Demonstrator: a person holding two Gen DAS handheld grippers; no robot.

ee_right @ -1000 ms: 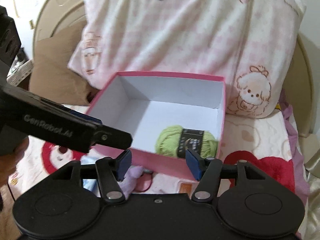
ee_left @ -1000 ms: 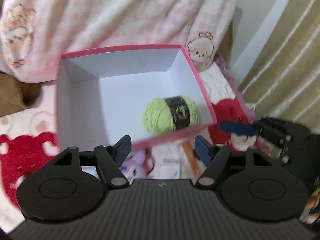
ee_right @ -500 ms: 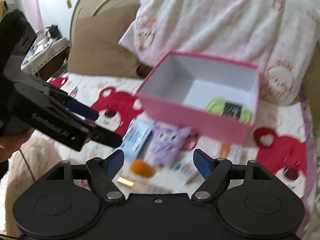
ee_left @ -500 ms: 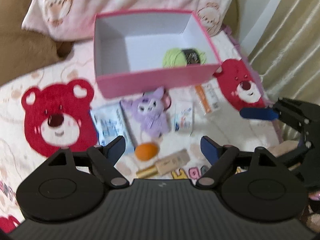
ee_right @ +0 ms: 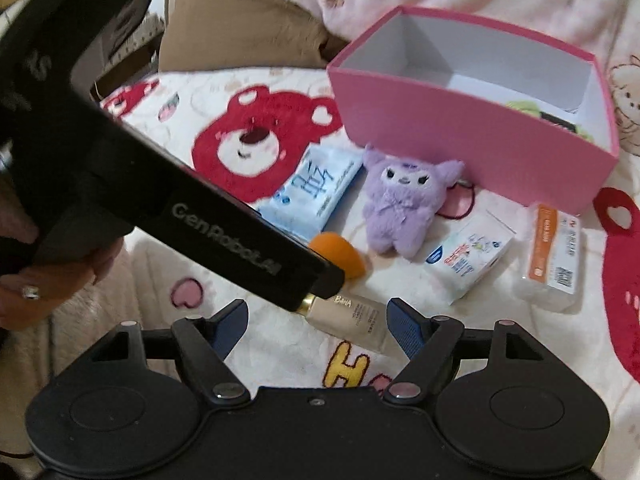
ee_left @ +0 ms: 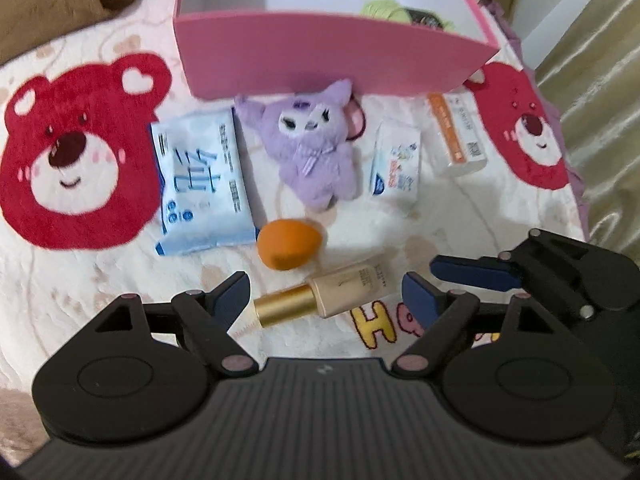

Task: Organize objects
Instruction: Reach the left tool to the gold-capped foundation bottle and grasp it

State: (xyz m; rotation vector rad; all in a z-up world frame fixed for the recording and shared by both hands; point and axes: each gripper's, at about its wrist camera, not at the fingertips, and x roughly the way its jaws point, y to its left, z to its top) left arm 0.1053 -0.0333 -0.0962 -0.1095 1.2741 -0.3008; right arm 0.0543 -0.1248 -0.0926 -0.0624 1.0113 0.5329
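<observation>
One item only sits in your pink box (ee_left: 320, 56): the green yarn ball (ee_left: 394, 10), tucked in its far right corner. Six things are left outside it, so you are early in the job. Just in front of the box's near wall lies the purple plush (ee_left: 312, 148), with the blue wipes pack (ee_left: 200, 180) on its left and the small tissue pack (ee_left: 396, 160) on its right. The white and orange packet (ee_left: 456, 132) lies off the box's front right corner. Nearer you than the plush are the orange sponge (ee_left: 288, 248) and then the foundation bottle (ee_left: 332, 292), farthest from the box.

Your left gripper (ee_left: 326, 294) has just been spreading its jaws and grips nothing; the bottle shows between them, untouched. Your right gripper (ee_right: 316, 318) has widened likewise and is empty, above the same bottle. The bottle looks like your next pick.
</observation>
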